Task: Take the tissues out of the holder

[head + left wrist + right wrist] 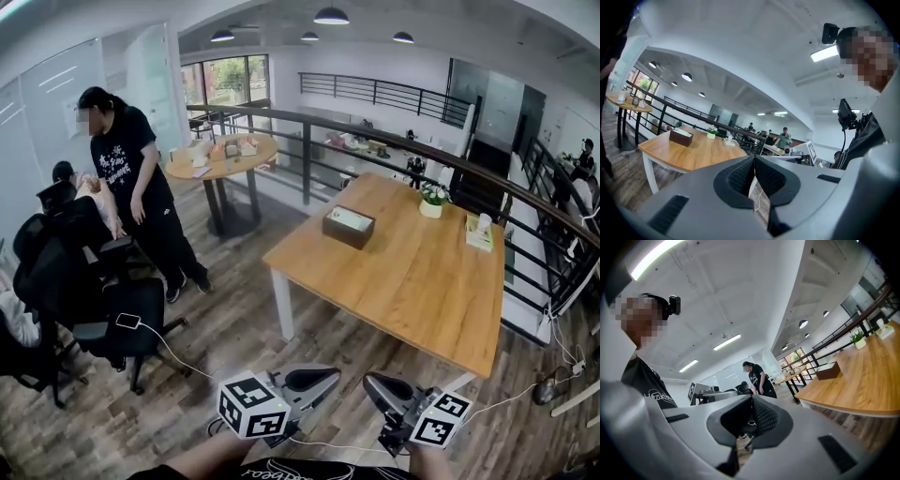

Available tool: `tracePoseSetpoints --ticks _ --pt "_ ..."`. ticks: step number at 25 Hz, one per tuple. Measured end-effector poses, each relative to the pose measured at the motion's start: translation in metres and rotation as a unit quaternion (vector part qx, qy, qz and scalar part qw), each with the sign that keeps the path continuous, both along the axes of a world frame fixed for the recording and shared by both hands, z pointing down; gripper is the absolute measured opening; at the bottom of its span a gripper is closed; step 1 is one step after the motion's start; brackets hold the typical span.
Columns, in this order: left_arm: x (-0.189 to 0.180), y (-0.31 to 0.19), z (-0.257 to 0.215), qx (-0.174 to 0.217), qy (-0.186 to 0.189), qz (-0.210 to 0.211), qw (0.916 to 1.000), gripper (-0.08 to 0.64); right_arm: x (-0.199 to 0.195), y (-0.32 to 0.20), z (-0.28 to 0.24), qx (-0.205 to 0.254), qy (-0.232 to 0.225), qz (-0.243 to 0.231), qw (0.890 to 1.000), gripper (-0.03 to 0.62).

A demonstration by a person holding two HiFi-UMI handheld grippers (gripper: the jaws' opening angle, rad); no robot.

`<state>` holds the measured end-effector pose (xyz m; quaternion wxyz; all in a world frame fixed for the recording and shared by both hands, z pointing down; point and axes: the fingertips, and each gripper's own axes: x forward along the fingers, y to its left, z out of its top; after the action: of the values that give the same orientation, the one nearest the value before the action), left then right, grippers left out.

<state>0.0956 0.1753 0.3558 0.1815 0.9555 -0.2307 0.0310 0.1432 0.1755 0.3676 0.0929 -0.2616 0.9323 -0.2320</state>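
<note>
1. Both tools are closed and empty: left tool (330, 375), right tool (369, 381), well short of the bench (412, 291).
2. Approach step, likely: the tissue holder (349, 226) sits on the bench untouched — next, move closer and open a tool.

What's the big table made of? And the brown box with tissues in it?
The table looks like wood: orange-brown, matte top with faint grain, on white legs. The tissue holder looks dark brown, maybe wood or leather; too small to tell.
</note>
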Motion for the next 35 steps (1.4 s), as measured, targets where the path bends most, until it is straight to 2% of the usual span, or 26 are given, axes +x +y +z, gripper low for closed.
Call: tracePoseSetpoints --ticks 8,15,22,31,35 --pt "-0.014 -0.029 0.001 0.0 0.001 -0.025 0.9997 0.014 -0.006 -0.034 0.001 -0.001 0.006 -0.016 1.0 0.017" --pt "-0.018 -0.089 0.015 -0.009 0.012 -0.024 0.9996 0.014 -0.008 -0.091 0.012 -0.002 0.025 -0.013 1.0 0.017" --pt "-0.027 -0.198 0.037 -0.03 0.018 -0.016 0.9992 0.014 -0.02 -0.197 0.035 -0.026 0.04 -0.004 0.999 0.017" --pt "-0.059 -0.364 0.019 -0.016 0.012 -0.02 0.9996 0.014 -0.047 -0.356 0.025 -0.03 0.044 0.007 0.999 0.017" --pt "-0.072 -0.417 0.006 -0.006 0.02 -0.011 0.9997 0.014 -0.061 -0.411 0.017 -0.021 0.055 0.014 0.998 0.017"
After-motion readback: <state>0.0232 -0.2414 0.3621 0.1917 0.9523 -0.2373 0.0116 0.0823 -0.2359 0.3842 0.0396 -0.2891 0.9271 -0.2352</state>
